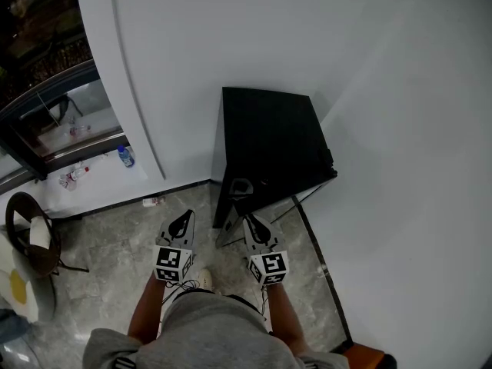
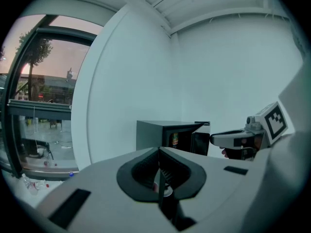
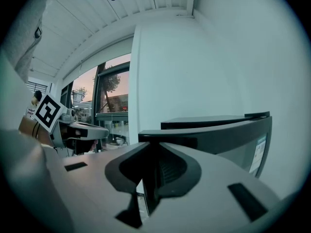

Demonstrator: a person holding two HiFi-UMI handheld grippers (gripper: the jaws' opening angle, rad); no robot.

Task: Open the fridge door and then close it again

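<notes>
A small black fridge (image 1: 269,137) stands in the corner of two white walls. Its glass door (image 3: 218,135) hangs partly open, with the free edge towards me. My right gripper (image 1: 257,227) is at that free edge. In the right gripper view the door's dark edge fills the narrow gap between the jaws, and the pads appear to press on it. My left gripper (image 1: 181,225) is shut and empty, held just left of the fridge. From the left gripper view I see the fridge (image 2: 160,135) open, a can (image 2: 174,139) inside, and the right gripper (image 2: 218,139) at the door.
White walls close in behind and to the right of the fridge. A glass front (image 1: 54,121) runs along the left, with bottles (image 1: 125,157) on the floor by it. A round chair (image 1: 31,241) stands at far left. Marble floor (image 1: 115,244) lies between.
</notes>
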